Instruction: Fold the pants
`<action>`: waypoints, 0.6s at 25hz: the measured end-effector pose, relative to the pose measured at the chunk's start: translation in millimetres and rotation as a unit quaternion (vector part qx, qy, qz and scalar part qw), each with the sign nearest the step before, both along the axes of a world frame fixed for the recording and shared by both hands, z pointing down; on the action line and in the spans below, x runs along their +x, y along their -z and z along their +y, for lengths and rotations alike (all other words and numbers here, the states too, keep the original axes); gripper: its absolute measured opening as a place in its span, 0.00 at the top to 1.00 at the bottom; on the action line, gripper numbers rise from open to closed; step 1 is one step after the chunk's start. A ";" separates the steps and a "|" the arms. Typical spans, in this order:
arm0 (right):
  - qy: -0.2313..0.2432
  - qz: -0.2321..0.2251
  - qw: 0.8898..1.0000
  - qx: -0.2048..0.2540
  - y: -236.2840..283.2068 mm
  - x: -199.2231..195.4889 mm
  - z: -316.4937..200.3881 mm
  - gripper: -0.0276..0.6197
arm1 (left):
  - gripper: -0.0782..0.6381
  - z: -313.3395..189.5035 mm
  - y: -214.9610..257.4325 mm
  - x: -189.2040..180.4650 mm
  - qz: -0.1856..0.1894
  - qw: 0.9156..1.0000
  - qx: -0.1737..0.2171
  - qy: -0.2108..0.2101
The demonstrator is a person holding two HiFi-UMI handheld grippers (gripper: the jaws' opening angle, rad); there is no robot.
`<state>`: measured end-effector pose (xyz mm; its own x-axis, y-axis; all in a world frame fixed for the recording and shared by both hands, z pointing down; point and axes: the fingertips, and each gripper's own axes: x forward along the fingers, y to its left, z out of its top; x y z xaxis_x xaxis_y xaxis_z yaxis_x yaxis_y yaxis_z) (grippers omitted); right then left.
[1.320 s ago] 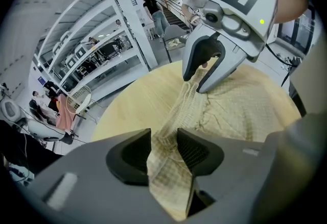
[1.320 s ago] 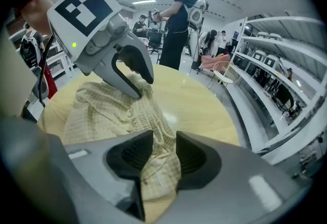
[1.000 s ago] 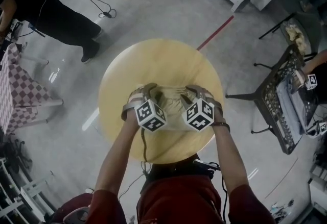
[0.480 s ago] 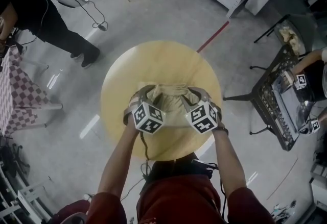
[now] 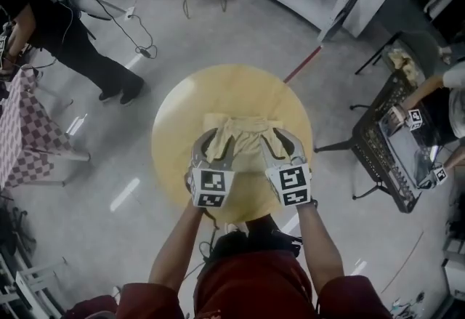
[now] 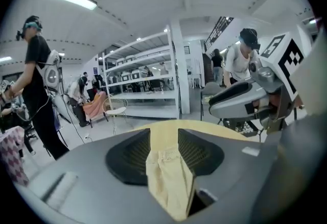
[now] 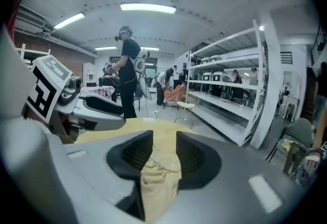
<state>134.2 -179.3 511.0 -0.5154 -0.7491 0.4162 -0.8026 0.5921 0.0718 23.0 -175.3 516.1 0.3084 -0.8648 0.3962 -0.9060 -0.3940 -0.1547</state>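
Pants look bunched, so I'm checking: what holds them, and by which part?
The pale yellow pants: the left gripper pinches their left edge, the right gripper their right edge.

Bright ceiling strip lights [image 7: 148,8], dim head view, fisheye-warped edges

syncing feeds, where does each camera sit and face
Head view: on the person's head, facing steeply down at the table; both forearms, left gripper, right gripper show.
Left gripper view: on that gripper, facing along its jaws, shut on pants; right gripper beside.
Right gripper view: mirrored, jaws shut on pants; left gripper beside.
Shared: all three show pants and table.
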 end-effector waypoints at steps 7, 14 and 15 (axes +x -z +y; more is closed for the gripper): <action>-0.036 -0.038 0.995 0.081 63.1 0.5 43.5 0.75 | 0.64 49.0 67.7 -9.0 0.062 0.992 0.108 0.028; -0.047 -0.090 0.986 0.133 117.3 1.5 95.5 0.75 | 0.65 106.0 126.7 -18.7 0.074 0.975 0.203 0.054; -0.042 -0.093 0.985 0.137 123.1 0.3 102.4 0.75 | 0.66 113.2 132.2 -18.8 0.076 0.973 0.212 0.056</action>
<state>134.5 -76.9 388.0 -0.4943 -0.8639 0.0968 -0.8627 0.5012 0.0675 4.3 -62.1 383.9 0.2308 -0.9719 -0.0460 -0.9645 -0.2223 -0.1426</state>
